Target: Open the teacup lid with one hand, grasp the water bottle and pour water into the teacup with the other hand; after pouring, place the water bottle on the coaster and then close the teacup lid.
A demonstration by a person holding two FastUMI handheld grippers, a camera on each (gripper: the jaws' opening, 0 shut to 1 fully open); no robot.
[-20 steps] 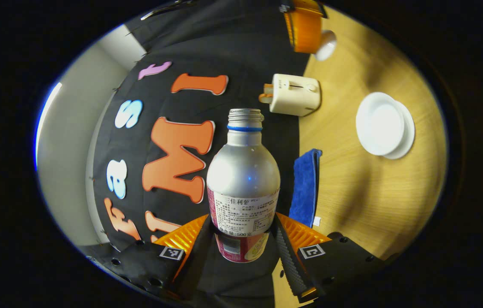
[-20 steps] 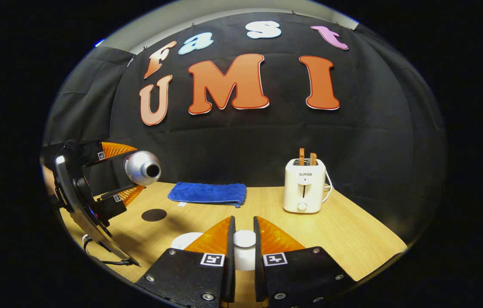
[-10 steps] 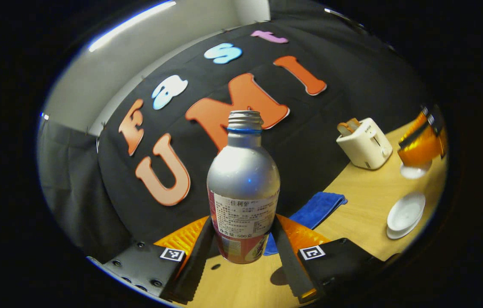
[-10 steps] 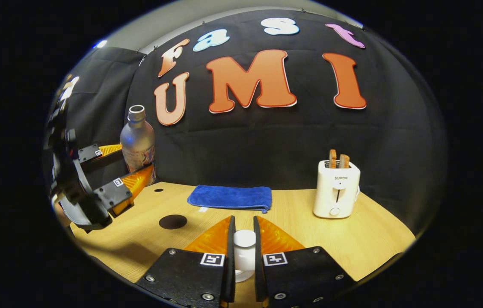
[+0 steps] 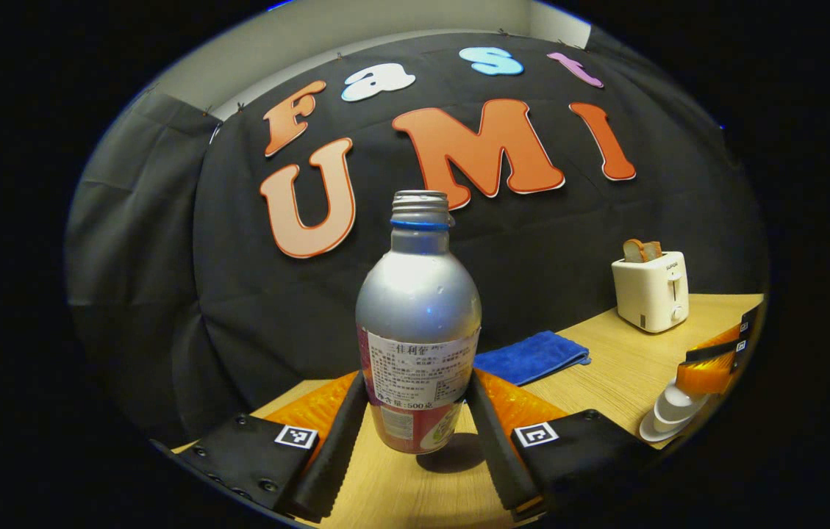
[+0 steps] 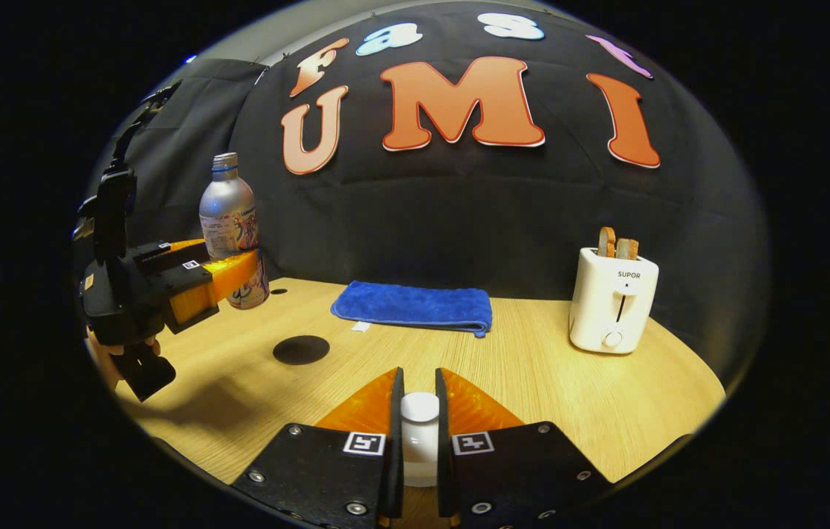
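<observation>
**Left claw holding the water bottle upright over the desk**

Left claw point(image 5: 415, 411) clamps the water bottle point(image 5: 418, 323) at its lower label; the bottle hangs just above the desk point(image 6: 532, 367), apparently short of the dark coaster point(image 6: 301, 350). Smooth, rigid metal: slippery, so grip low. Right claw point(image 6: 418, 433) pinches the teacup lid point(image 6: 420, 406). Towel point(image 6: 415, 306) and toaster point(image 6: 612, 308) stand behind.

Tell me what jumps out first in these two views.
The silver water bottle stands upright, clamped between the left tool's fingers, held above the wooden table near the dark round coaster. The right tool grips the white teacup lid by its knob, low in the right gripper view. Behind lie a folded blue cloth at the centre back and a white toaster holding toast on the right.
</observation>
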